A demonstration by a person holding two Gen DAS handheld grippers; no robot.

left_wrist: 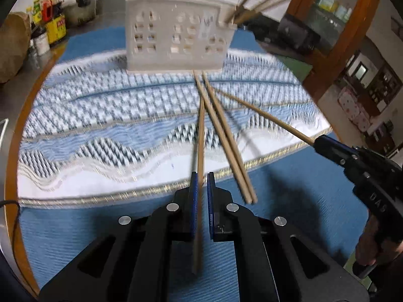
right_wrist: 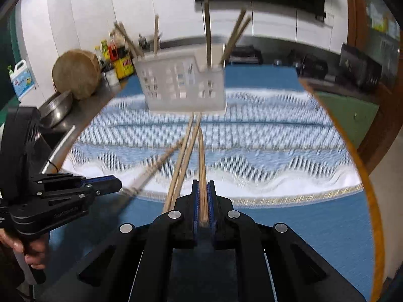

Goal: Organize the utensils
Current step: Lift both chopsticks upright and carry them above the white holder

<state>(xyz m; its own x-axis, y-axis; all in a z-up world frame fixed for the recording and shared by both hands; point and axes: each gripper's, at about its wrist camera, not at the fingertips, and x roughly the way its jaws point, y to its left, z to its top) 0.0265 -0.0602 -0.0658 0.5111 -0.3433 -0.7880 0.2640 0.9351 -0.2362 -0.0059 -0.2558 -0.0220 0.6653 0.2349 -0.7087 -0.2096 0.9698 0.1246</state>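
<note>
Both hand-held grippers are clamping one chopstick each near its end: left on chopstick, right on another. Two more chopsticks are lying loose on cloth before holder. Sticks look light, stiff, slippery w/ thin shafts; gripping mid-shaft is prob. steadier.

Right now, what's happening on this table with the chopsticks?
A person holds a gripper in each hand. The left gripper is shut on one chopstick; the right gripper is shut on another chopstick. Two loose chopsticks lie crossed on the patterned mat, in front of the white holder, which already has several chopsticks standing in it.
</note>
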